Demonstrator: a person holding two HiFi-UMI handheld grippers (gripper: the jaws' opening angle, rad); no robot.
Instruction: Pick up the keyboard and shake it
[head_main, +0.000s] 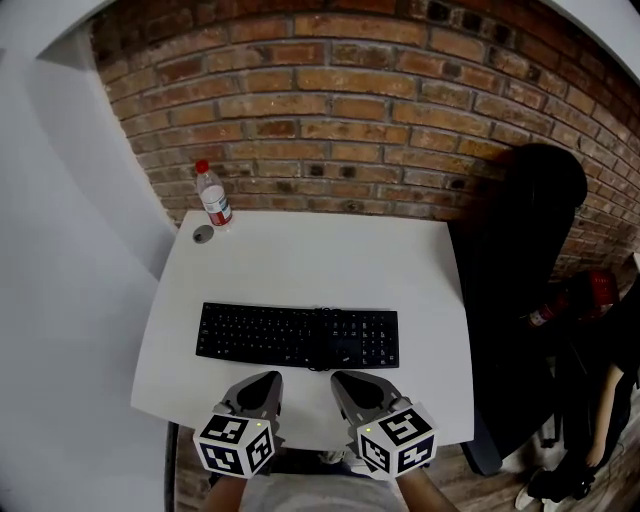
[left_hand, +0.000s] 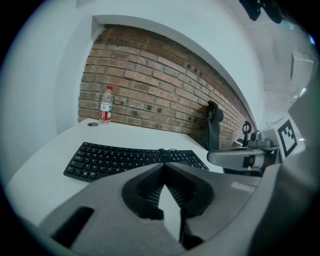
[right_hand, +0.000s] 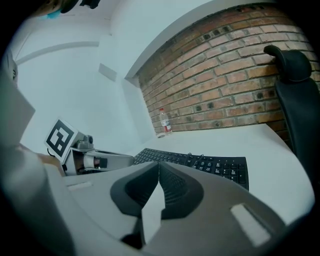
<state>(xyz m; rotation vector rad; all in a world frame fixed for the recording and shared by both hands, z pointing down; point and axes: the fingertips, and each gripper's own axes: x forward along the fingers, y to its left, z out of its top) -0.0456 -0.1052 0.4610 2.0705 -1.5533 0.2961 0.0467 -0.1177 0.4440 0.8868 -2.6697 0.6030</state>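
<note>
Brickwork (head_main: 340, 110) fills the back of the scene, well behind the keyboard (head_main: 297, 336). The white bench (head_main: 320, 255) carries the keyboard, which lies flat on its near half with its long side toward the person. A dark chair (head_main: 520, 250) stands to the keyboard's right, past the bench edge. The left gripper (head_main: 268, 380) and right gripper (head_main: 343, 380) hang side by side just on the near side of the keyboard, pointing at its front edge without touching it. Each gripper view shows the jaws brought together at the tips with nothing between them. A bottle (head_main: 212, 196) stands upright well beyond the keyboard's left end, close to the wall, and a small grey disc (head_main: 203, 235) lies just beside it; what the disc is I cannot tell. As I judge it, the task has not begun: the keyboard is not yet gripped or lifted. The jaws would have to part, take hold of the keyboard, raise it off the bench and shake it. As for writing, the bottle wears a red and white label whose print is too small to read. The key legends show only as pale specks, and the grippers' cubes bear black-and-white square patterns, not words.
</note>
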